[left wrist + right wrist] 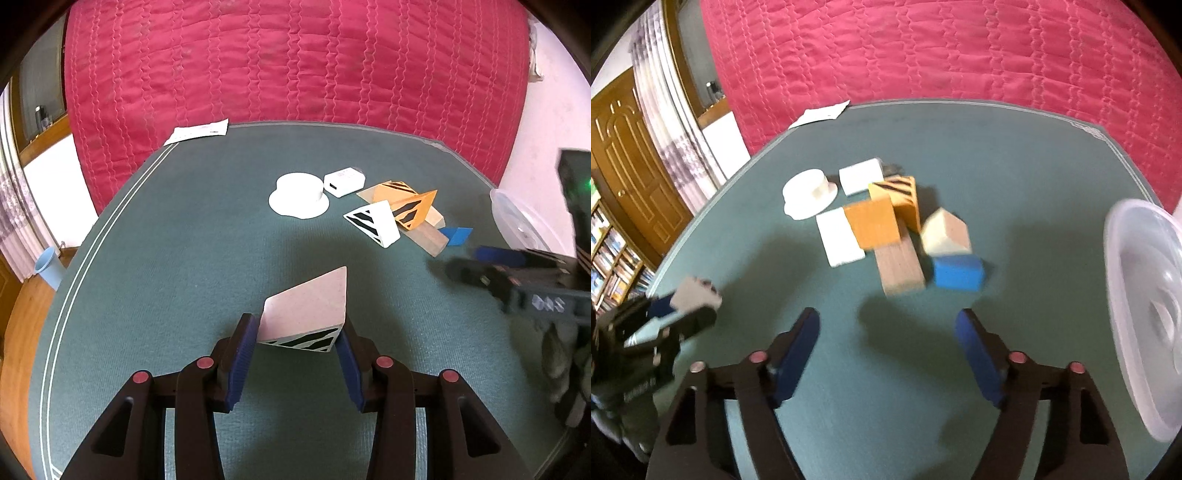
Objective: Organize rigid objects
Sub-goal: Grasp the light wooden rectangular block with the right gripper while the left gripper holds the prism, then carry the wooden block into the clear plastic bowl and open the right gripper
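Observation:
My left gripper (297, 332) is shut on a pale wedge block (310, 310) with black stripes on its near face, held just above the green mat (184, 258). The same gripper and block (696, 297) show at the left of the right wrist view. My right gripper (886, 332) stands open over bare mat with nothing between its fingers; in the left wrist view it appears blurred at the right (476, 264). Ahead of it lies a cluster: a wooden block (899, 266), a blue block (956, 273), an orange wedge (873, 223), a white wedge (838, 236) and a beige block (945, 232).
A white hat-shaped piece (299, 195) and a white box (343, 181) lie behind the cluster. A clear plastic tub (1145, 314) stands at the mat's right edge. A paper slip (199, 131) lies at the far edge against a red quilt (295, 55). A blue cup (48, 266) stands off the mat at the left.

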`<state>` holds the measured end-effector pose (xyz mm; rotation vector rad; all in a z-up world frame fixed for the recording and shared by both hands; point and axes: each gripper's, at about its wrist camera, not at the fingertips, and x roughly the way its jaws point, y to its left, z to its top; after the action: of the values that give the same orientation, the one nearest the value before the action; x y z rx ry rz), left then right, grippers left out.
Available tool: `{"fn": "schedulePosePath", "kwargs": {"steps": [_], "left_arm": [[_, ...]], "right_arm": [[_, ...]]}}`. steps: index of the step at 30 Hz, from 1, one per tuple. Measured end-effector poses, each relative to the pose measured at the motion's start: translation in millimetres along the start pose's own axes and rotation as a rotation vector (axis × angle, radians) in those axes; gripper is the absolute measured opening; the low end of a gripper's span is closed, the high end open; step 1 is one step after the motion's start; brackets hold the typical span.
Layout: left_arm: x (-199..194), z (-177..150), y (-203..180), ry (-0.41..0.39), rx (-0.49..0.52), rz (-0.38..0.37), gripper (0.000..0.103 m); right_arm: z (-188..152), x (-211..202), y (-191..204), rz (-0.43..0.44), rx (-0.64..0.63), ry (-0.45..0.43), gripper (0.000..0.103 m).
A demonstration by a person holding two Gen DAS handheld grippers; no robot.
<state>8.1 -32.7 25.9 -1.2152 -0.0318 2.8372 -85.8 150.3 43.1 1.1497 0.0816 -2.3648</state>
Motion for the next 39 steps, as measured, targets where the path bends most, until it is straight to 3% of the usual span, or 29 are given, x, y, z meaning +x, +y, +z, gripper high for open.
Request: {"fn": "schedulePosePath", "kwargs": {"steps": [6, 13, 22, 24, 33, 36, 39], "left_arm": [[-1.0, -1.1, 1.4, 0.001, -0.006, -0.007, 0.046], [0.0, -2.8, 2.5, 0.011, -0.013, -0.007, 0.046], [-1.3, -3.2, 1.4, 0.010, -0.009, -0.004, 0.046], [-1.6, -3.4, 0.2, 0.011, -0.007, -0.004, 0.046], [-1.2, -4.5, -8.1, 0.016, 0.011, -0.004, 0.046], [-3.2, -4.8, -10.0, 0.010, 0.012, -0.003, 0.046], [-2.5, -4.1, -10.5, 0.011, 0.007, -0.001, 0.046]], "right_arm": [[16.8, 26.9, 5.8, -0.031, -0.022, 0.011, 0.053], [21.7, 34.6, 13.3, -0.128, -0.079, -0.019, 0.032], [-7.5, 8.4, 6.1, -0.058, -0.080, -0.020, 0.028], [-17.7, -0.7, 2.8, -0.025, -0.067, -0.011, 0.028], [-48.2, -16.4, -37.2, 0.352, 0.266, 0.112, 0.028], [-53.3, -15.7, -45.6, 0.409, 0.333, 0.122, 0.028], [-54.0, -22.0, -40.4, 0.392, 0.315, 0.102, 0.028]]}}
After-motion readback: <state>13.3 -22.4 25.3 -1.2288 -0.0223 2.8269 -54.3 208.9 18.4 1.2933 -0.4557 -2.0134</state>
